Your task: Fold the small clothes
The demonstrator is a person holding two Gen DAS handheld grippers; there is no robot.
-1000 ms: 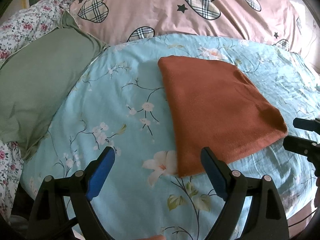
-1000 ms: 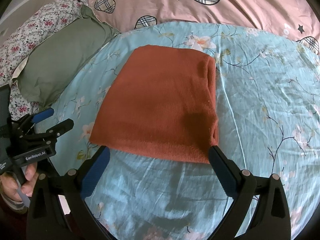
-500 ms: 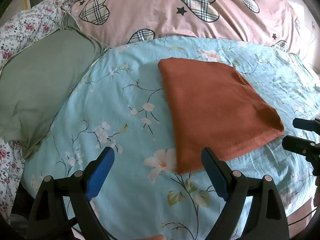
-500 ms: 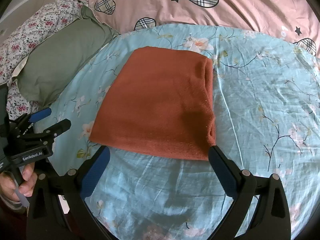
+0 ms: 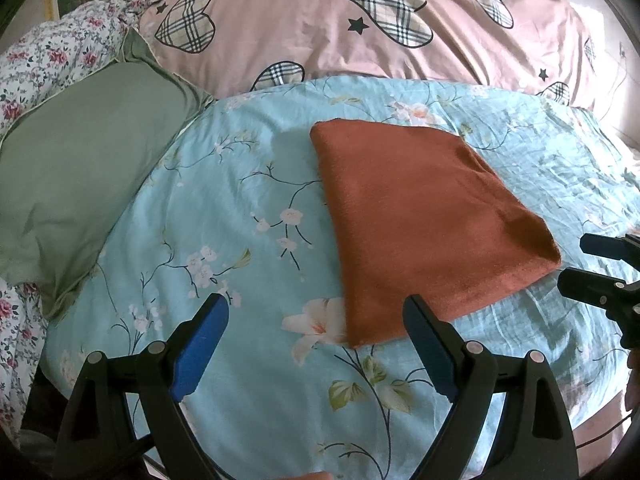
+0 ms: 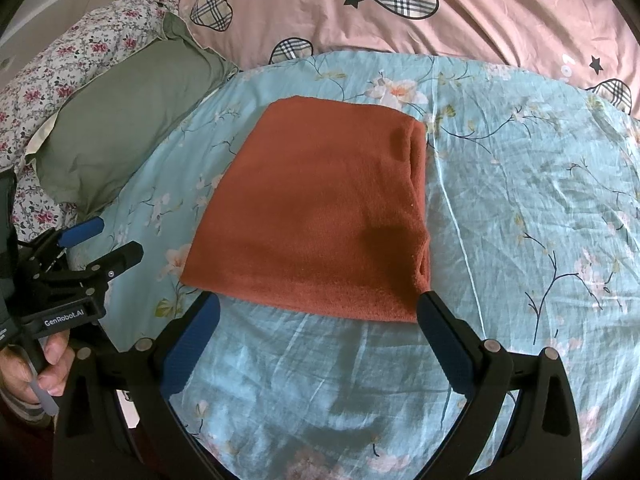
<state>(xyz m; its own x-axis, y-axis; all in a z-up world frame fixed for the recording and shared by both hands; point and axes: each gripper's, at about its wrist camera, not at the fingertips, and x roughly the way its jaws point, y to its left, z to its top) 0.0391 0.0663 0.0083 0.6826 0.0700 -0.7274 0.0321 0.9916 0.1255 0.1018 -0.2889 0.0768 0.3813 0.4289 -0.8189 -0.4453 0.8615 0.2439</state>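
Note:
A rust-orange garment (image 5: 420, 220) lies folded into a flat rectangle on the light blue floral sheet (image 5: 248, 240). It also shows in the right wrist view (image 6: 320, 216), with stacked fold layers along its right edge. My left gripper (image 5: 316, 320) is open and empty, held just off the garment's near left corner. My right gripper (image 6: 318, 312) is open and empty, its jaws spanning the garment's near edge without touching it. Each gripper shows at the edge of the other's view: the right gripper (image 5: 588, 264) and the left gripper (image 6: 100, 240).
A sage green pillow (image 5: 76, 184) lies at the left. A pink quilt with plaid hearts (image 5: 360, 32) lies across the back. A floral-print cover (image 5: 44, 60) sits at the far left. The sheet's near edge drops off below the grippers.
Both grippers have drawn back a little from the garment, staying open. The garment has not moved.

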